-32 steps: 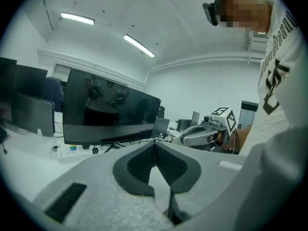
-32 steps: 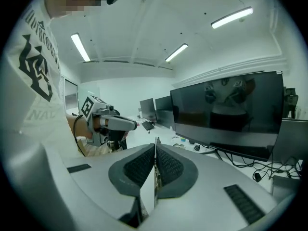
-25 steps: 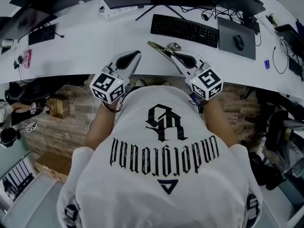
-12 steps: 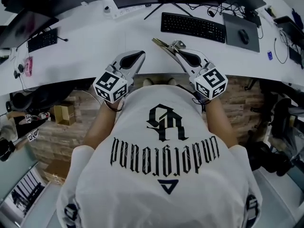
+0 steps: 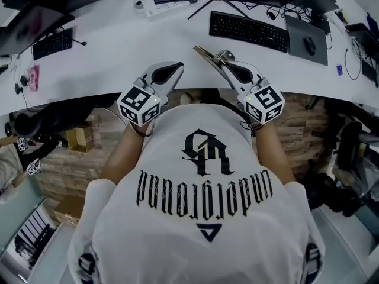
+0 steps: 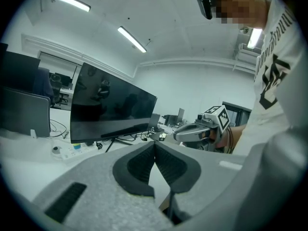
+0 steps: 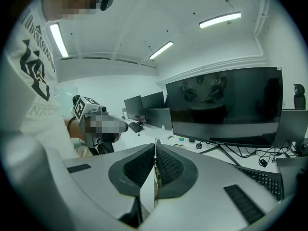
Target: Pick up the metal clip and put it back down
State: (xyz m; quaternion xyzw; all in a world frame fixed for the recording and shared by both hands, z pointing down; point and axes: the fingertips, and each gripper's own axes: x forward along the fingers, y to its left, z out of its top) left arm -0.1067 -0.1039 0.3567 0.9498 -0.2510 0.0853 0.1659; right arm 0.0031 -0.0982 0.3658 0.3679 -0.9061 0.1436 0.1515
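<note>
The metal clip [image 5: 205,52] is a thin brass-coloured piece that sticks out past the tips of my right gripper [image 5: 220,60], above the front edge of the white desk [image 5: 106,52]. That gripper is shut on it. In the right gripper view the clip shows as a thin metal edge [image 7: 155,174] pinched between the ribbed pads of the right gripper [image 7: 155,148]. My left gripper [image 5: 173,68] is a little to the left, over the same desk edge. Its pads touch with nothing between them, as the left gripper view shows at the left gripper [image 6: 155,146].
A black keyboard [image 5: 249,31] lies just beyond the right gripper, with a mouse [image 5: 310,45] on a dark pad to its right. A monitor stand [image 5: 204,7] and power strip [image 5: 157,7] are at the back. A second keyboard [image 5: 52,43] sits far left.
Both grippers keep nearly the same pose. The right one still pinches the clip. The head view has drifted slightly, so the desk sits a little higher and further right in the picture.
</note>
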